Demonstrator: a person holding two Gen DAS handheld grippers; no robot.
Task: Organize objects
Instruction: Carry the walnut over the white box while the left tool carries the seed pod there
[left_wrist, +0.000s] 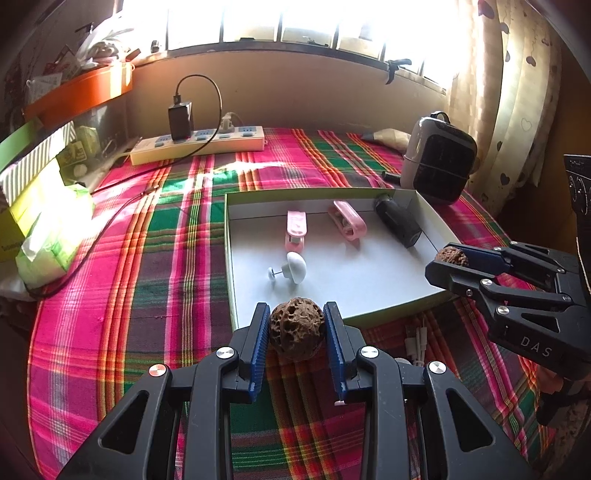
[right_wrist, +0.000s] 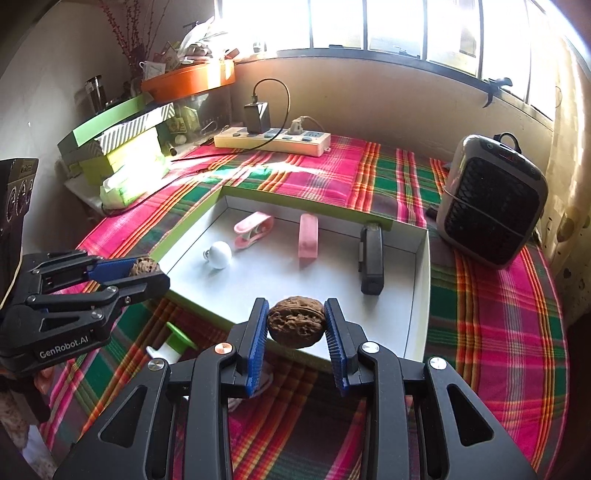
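2 walnuts are gripped, 1 in the left tongs (left_wrist: 297, 334) and 1 in the right tongs (right_wrist: 296, 326), both hovering at the near rim of the white tray (right_wrist: 419, 295), which already holds 4 items ahead of them; a cable behind the tongs likely remains.

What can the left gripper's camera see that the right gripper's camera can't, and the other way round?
Only the left wrist view shows the patterned curtain and the white cable on the cloth by the tray's near edge.

Only the right wrist view shows a green-and-white item on the cloth near the tray, and red branches in the corner.

Both show the white tray, two pink clips, the power strip, and each gripper clamping a walnut.
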